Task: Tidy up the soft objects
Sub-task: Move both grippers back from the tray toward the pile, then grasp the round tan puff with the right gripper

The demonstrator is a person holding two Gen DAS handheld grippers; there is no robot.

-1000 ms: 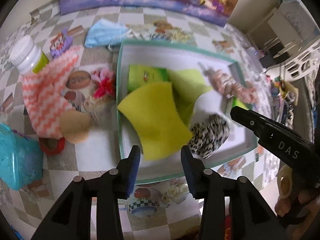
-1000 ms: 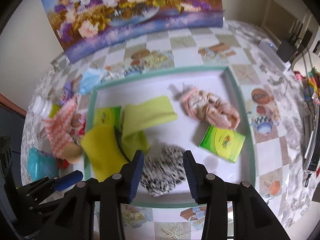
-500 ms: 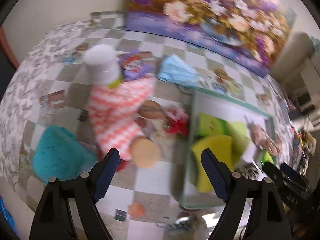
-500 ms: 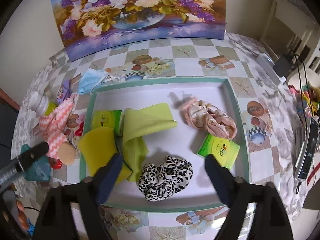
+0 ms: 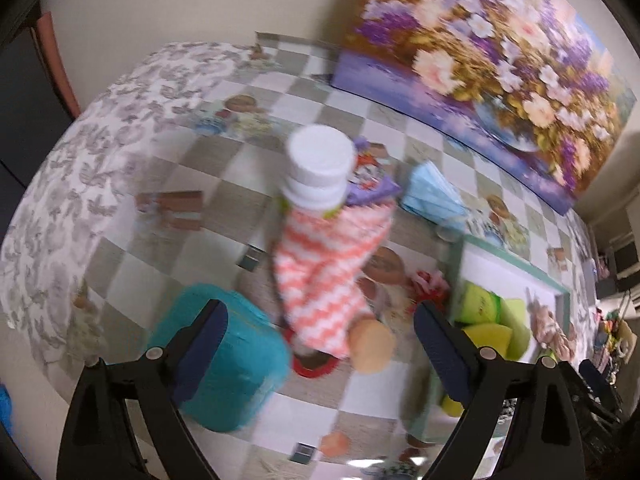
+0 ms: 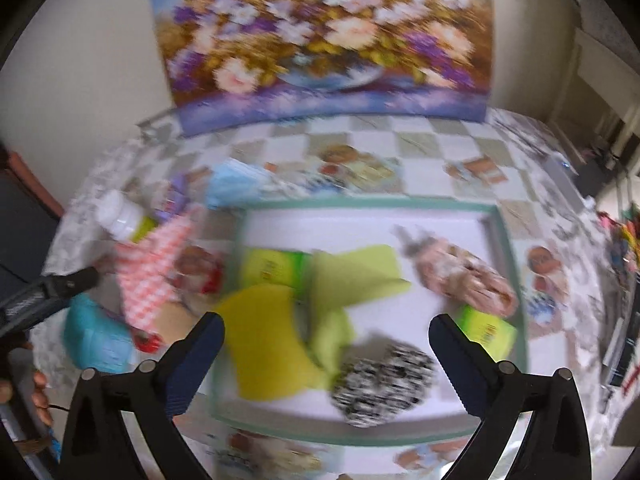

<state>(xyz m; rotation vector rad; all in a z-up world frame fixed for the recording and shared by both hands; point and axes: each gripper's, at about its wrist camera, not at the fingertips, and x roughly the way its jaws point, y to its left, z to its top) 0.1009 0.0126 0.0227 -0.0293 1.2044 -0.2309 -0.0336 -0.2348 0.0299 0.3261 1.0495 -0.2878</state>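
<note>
Left gripper and right gripper fingers just spread wide, nothing between, black-and-white spotted scrunchie and yellow sponge cloth in teal-rimmed white tray, teal plastic container, orange-and-white zigzag cloth outside against white-capped bottle, checked tablecloth on table, floral painting behind.

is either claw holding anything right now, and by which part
Nothing is held: the left claw and right claw have just been opening, with nothing between them.

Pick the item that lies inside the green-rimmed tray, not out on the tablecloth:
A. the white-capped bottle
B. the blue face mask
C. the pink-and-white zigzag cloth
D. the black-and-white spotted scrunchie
D: the black-and-white spotted scrunchie sits on the white floor of the tray, near its front edge, while the other three lie left of it.
</note>
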